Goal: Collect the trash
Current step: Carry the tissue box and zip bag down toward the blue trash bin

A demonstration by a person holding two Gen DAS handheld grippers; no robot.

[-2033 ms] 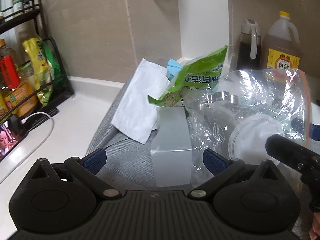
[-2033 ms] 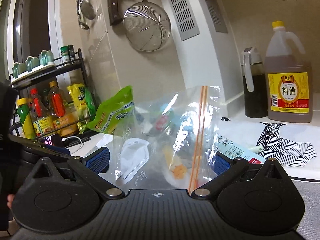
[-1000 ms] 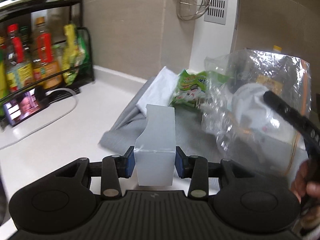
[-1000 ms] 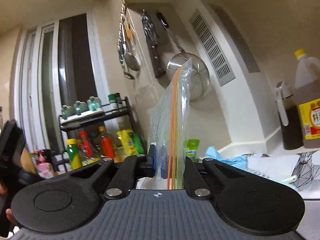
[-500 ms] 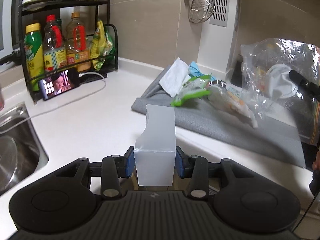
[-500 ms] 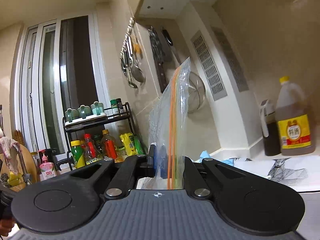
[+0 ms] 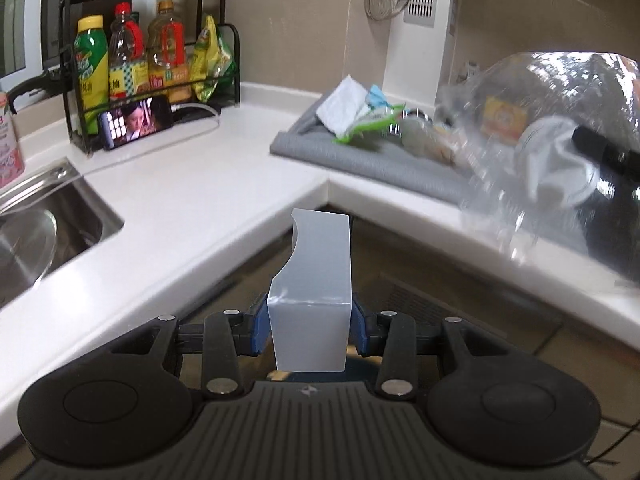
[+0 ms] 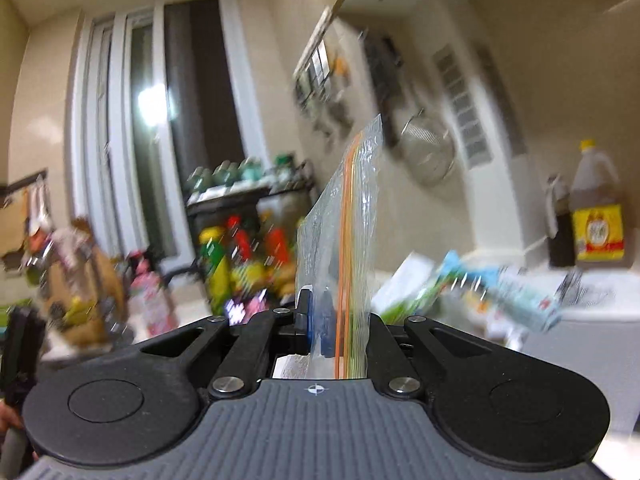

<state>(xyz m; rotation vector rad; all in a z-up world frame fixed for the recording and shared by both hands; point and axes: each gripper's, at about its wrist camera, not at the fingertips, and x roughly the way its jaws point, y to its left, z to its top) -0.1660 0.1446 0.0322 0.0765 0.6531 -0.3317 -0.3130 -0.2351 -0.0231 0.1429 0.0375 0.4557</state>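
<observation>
Left tool [image 7: 310, 330] clamped on a pale grey box [image 7: 314, 292], held upright out past the inner corner of the white desk [image 7: 192, 200], over the floor. Right tool [image 8: 338, 330] closed tight on the striped edge of a clear zip bag [image 8: 344, 240]; seen from the left wrist, bag [image 7: 540, 136] bulging with what appears to be trash, view blurred. Green wrapper [image 7: 368, 124] and white paper [image 7: 340, 106] lying on the grey mat [image 7: 360, 156] on the desk.

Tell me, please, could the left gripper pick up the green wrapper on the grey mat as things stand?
Probably not: the left gripper is already shut on a pale grey box, and it is out over the floor, off the counter where the green wrapper lies on the grey mat.
</observation>
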